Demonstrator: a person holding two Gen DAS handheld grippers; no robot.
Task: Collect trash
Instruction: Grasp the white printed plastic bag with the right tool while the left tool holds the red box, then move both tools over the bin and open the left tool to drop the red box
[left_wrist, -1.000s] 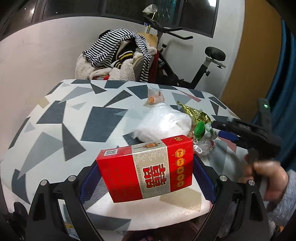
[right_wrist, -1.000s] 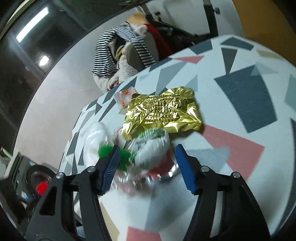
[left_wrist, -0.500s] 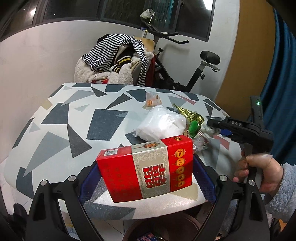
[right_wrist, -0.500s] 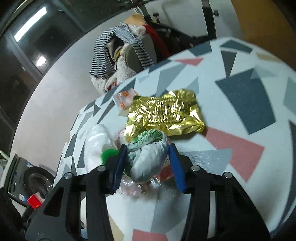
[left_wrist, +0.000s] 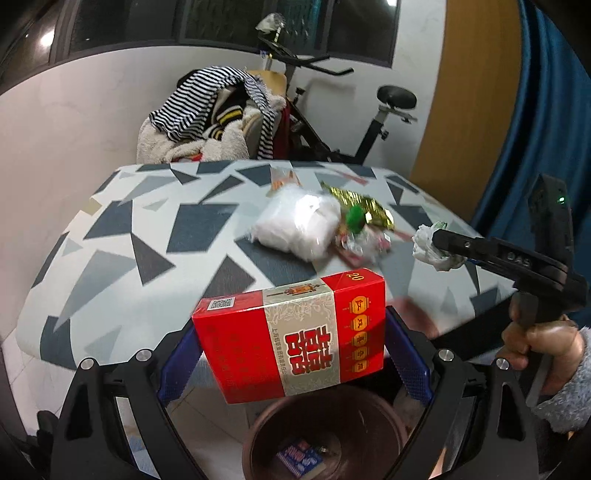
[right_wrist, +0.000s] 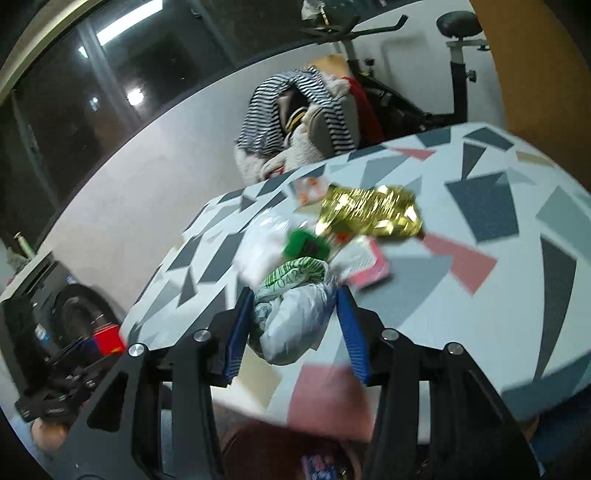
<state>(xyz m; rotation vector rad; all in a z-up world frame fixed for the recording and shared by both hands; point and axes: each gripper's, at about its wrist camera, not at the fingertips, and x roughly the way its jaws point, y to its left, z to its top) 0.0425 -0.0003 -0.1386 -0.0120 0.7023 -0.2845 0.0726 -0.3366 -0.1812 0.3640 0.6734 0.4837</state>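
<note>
Red carton (left_wrist: 291, 339) sits clamped in the left gripper (left_wrist: 295, 354) above the brown bin (left_wrist: 325, 439), ready to drop; right gripper (right_wrist: 295, 317) pinches a crumpled white wrapper (right_wrist: 295, 314) off the tabletop (left_wrist: 122, 236).

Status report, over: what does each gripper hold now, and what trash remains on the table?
Left gripper shut on red box, above brown bin. Right gripper shut on crumpled white bag. Gold wrapper, white plastic bag remain on table.

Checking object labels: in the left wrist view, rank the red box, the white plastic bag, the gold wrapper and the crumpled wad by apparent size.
1. Red box, though nearest the camera.
2. White plastic bag.
3. Gold wrapper and crumpled wad: too alike to rank.
</note>
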